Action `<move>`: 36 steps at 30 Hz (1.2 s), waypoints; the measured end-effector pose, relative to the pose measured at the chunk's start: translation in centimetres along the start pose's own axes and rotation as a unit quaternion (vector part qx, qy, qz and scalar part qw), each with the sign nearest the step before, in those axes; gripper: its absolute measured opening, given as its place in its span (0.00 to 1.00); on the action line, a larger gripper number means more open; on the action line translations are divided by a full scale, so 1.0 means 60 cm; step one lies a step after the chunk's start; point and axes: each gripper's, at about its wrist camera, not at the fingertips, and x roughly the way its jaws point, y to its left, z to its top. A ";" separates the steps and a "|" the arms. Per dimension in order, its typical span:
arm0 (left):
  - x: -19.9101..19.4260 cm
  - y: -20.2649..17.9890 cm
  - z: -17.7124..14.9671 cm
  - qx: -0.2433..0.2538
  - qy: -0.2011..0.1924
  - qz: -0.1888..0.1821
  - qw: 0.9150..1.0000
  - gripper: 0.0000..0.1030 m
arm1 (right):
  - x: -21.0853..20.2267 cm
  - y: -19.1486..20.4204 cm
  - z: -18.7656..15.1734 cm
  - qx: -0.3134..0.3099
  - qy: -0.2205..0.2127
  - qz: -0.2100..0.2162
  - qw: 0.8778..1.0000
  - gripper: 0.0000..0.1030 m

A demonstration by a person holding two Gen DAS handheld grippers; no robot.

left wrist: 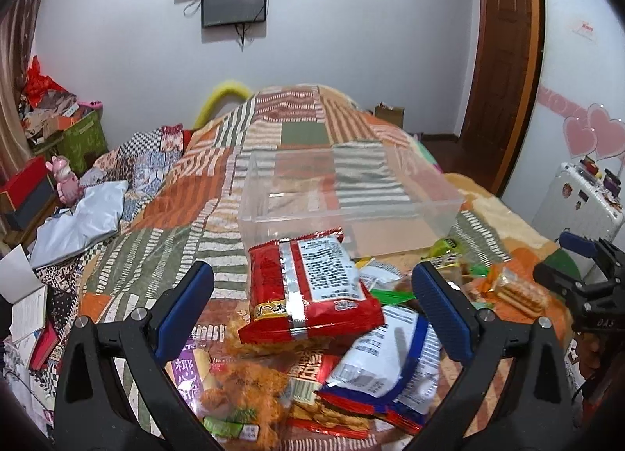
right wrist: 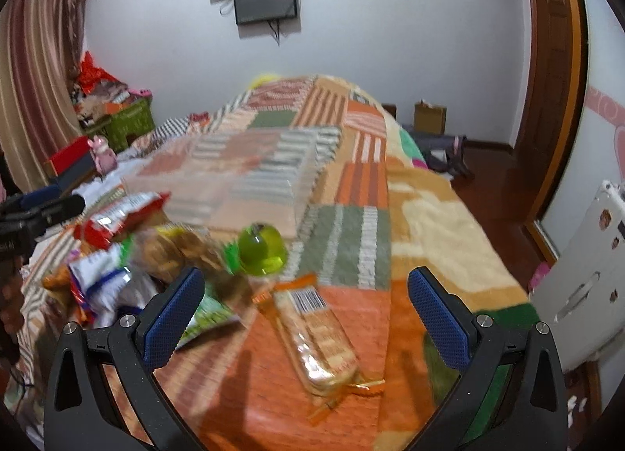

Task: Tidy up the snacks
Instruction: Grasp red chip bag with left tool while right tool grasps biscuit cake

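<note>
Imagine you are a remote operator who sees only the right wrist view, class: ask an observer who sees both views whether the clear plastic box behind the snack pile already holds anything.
Operator: My view is blurred. Is the clear plastic box holding any snacks?
Observer: No; in the left wrist view only the patchwork blanket shows through it.
Operator: What lies between the left gripper's jaws?
Observer: A red foil snack packet with its white label up, on top of the pile; the jaws stand wide apart and are not touching it.
Operator: What lies under that packet?
Observer: A clear bag of golden fried snacks and a white and blue packet.
</note>
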 end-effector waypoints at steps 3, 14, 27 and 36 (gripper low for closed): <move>0.025 0.008 0.003 -0.002 0.024 0.002 1.000 1.00 | 0.010 -0.012 -0.013 -0.001 0.019 -0.005 1.000 1.00; 0.093 0.029 0.012 -0.023 0.122 -0.022 0.992 0.86 | 0.043 -0.018 -0.030 -0.015 0.058 0.019 0.998 0.68; 0.126 0.019 0.024 -0.021 0.178 -0.041 0.983 0.86 | 0.061 -0.015 -0.040 -0.008 0.093 0.055 0.994 0.32; 0.137 0.027 0.015 -0.046 0.193 -0.050 0.979 0.71 | 0.053 -0.016 -0.027 0.000 0.078 0.051 0.996 0.31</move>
